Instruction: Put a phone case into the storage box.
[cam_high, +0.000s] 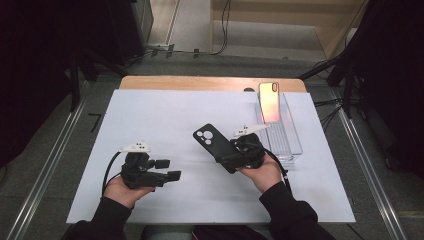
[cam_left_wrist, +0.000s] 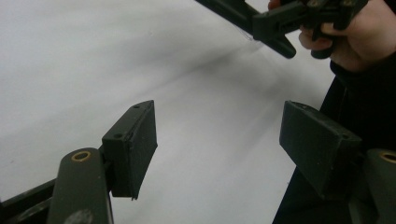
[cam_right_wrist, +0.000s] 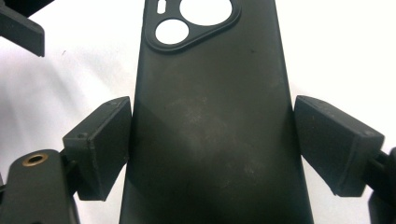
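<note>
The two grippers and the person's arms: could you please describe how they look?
Both the left gripper and the right gripper are black, with two flat rectangular pads on brass-bushed arms. Each carries a pale three-cornered plate on top and trails a black cable. The person wears black long sleeves.

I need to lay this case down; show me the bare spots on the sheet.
The white sheet is bare across its far left and middle, beyond the open left gripper. Crowded: the right side, around the clear plastic tray with the upright phone, and the right gripper clamping the black phone case.
</note>
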